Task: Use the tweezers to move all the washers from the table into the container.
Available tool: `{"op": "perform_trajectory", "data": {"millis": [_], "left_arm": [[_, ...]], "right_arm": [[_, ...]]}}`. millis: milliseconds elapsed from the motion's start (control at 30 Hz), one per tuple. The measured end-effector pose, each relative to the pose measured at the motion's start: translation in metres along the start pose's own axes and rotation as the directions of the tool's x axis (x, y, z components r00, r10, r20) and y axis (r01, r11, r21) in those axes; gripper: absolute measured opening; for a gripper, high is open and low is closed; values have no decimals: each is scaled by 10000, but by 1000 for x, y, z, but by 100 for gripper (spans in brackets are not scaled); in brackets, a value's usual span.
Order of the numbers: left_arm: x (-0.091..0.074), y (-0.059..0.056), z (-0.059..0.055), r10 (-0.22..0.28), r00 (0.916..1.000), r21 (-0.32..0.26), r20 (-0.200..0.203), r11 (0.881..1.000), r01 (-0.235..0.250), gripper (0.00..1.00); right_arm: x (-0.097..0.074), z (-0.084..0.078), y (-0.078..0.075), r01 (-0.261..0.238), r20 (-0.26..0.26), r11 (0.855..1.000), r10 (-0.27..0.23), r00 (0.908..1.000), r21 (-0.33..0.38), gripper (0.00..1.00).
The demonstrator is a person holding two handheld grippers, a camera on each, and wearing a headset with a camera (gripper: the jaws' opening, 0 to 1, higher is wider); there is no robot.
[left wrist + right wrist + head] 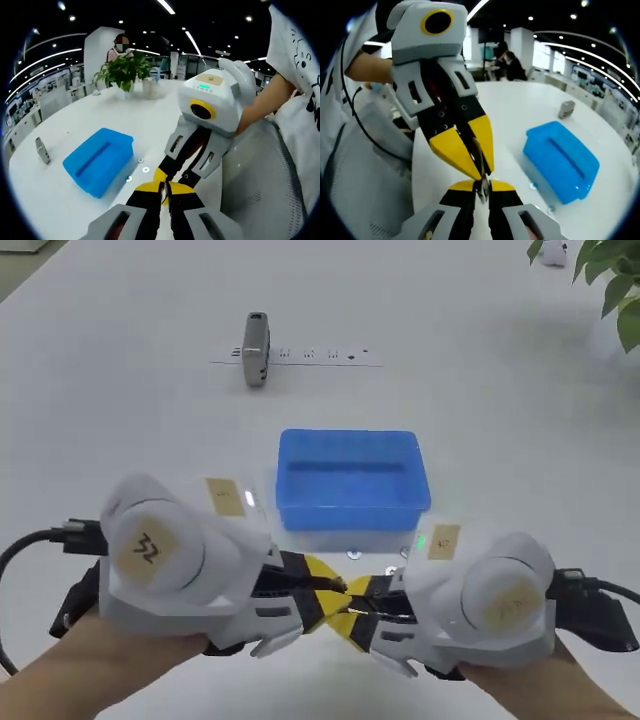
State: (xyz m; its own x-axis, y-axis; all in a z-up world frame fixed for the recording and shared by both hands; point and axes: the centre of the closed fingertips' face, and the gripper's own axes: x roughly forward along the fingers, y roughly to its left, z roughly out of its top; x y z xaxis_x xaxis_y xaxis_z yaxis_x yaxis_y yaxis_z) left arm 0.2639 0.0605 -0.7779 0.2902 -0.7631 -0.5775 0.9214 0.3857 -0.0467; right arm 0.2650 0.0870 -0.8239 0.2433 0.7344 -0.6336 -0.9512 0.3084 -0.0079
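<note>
Holding the tweezers [476, 155] in both grippers at once is your main risk here. Your left gripper [166, 194] and right gripper [482, 189] meet tip to tip just above the table [480, 390], each with its jaws drawn almost together on that thin metal strip. If you loosen one side before the other has a firm, straight hold, the tweezers will likely twist or drop onto the table. A skewed hold would also make the flat washers hard to pinch. The washers [146, 169] lie on the table just beside the near wall of the blue container [350, 480], so a clumsy reach could scatter them or shove the container away. As far as you can see into it, the container holds nothing yet
</note>
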Motion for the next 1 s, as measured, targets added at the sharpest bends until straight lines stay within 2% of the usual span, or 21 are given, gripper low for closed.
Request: {"op": "perform_trajectory", "data": {"millis": [100, 333, 467, 533, 633, 700, 733, 767, 833, 867, 900, 933, 967, 1000], "left_arm": [[1, -1, -3, -22, 10000, 42, -83, 10000, 22, 1], [1, -3, -1, -34, 10000, 232, 17, 9997, 34, 1], [1, -6, 0, 55, 10000, 567, -18, 9984, -54, 0], [-1, -4, 1, 51, 10000, 423, 33, 9991, -52, 1], [-8, 1, 7, 257, 9994, 289, 237, 9992, -264, 1], [-12, 7, 7, 430, 9989, 312, 203, 9986, -436, 1], [-13, 8, 7, 459, 9988, 306, 198, 9985, -464, 1], [-15, 12, 7, 600, 9979, 285, 233, 9978, -606, 1], [-17, 16, 7, 697, 9971, 247, 292, 9972, -704, 1], [-19, 18, 7, 782, 9965, 218, 304, 9966, -788, 1], [-19, 20, 7, 844, 9960, 235, 306, 9961, -851, 1], [-20, 23, 7, 999, 9945, 252, 307, 9946, -1007, 1], [-21, 25, 7, 1055, 9939, 223, 327, 9941, -1063, 1], [-22, 28, 8, 1151, 9925, 57, 415, 9933, -1154, 1]], "right_arm": [[1, 0, 1, -5, -6, 10000, 5, 10000, -45, 5], [0, 0, 0, 121, -19, 9999, -120, 9999, 69, 6], [-4, -3, 1, 338, -123, 9992, -335, 9994, 234, 13], [-14, -4, 3, 506, -134, 9980, -501, 9987, 386, 18], [-47, -3, 5, 1180, -68, 9903, -1178, 9930, 739, 25], [-71, -10, 6, 1820, -270, 9781, -1801, 9833, 1012, 28], [-76, -12, 5, 1952, -316, 9747, -1929, 9807, 1088, 31], [-92, -21, 7, 2362, -547, 9607, -2305, 9715, 1456, 33], [-108, -29, 7, 2781, -695, 9444, -2699, 9604, 1756, 33], [-119, -34, 6, 3183, -825, 9295, -3080, 9478, 1862, 34], [-126, -38, 5, 3422, -950, 9197, -3296, 9393, 1924, 34], [-138, -42, 5, 3768, -1205, 9051, -3590, 9255, 1969, 35], [-143, -44, 5, 3982, -1313, 8969, -3786, 9162, 1924, 35], [-151, -46, 1, 4374, -1356, 8830, -4187, 8979, 1699, 35]]}}
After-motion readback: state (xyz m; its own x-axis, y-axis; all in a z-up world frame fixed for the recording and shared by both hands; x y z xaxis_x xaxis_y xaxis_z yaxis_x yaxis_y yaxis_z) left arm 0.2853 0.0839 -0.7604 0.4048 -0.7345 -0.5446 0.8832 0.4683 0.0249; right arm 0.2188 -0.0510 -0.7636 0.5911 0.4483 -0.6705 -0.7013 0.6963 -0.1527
